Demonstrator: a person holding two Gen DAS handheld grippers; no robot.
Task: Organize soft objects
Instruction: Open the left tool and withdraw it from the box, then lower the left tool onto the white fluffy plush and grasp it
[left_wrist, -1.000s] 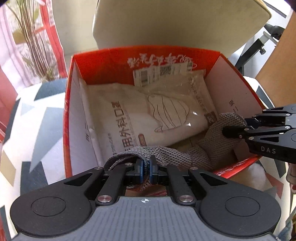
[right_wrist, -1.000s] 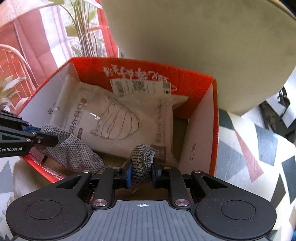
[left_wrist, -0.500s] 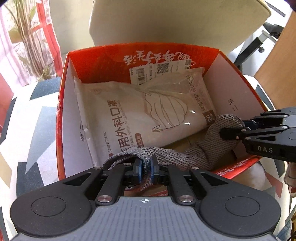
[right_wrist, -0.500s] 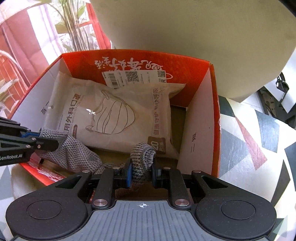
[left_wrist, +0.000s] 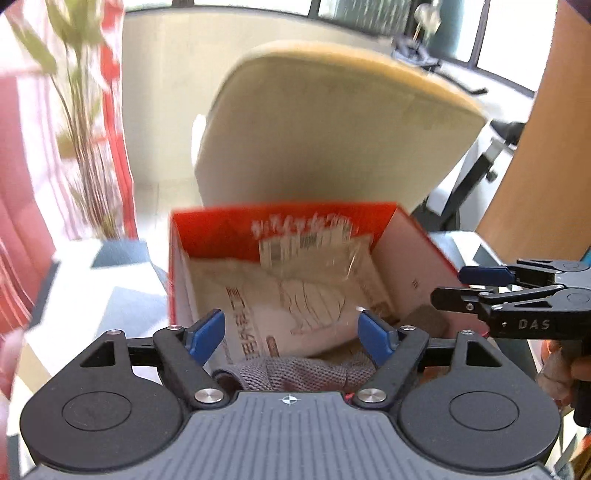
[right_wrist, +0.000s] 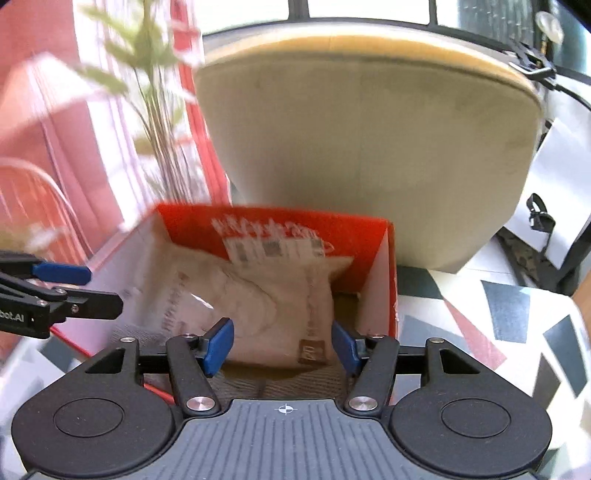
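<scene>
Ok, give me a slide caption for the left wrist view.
Open left claw above a grey cloth in a red box holding a mask pack; right claw open beside it.

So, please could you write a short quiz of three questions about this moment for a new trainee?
1. True or false: the left gripper is shut on the grey cloth.
2. What lies flat in the red box, behind the cloth?
A. a mask packet
B. a book
C. a towel roll
3. Fill in: the right gripper has its jaws ____.

Key:
1. False: its jaws are apart and the cloth lies loose at the near end of the box.
2. A, the mask packet.
3. open
</scene>
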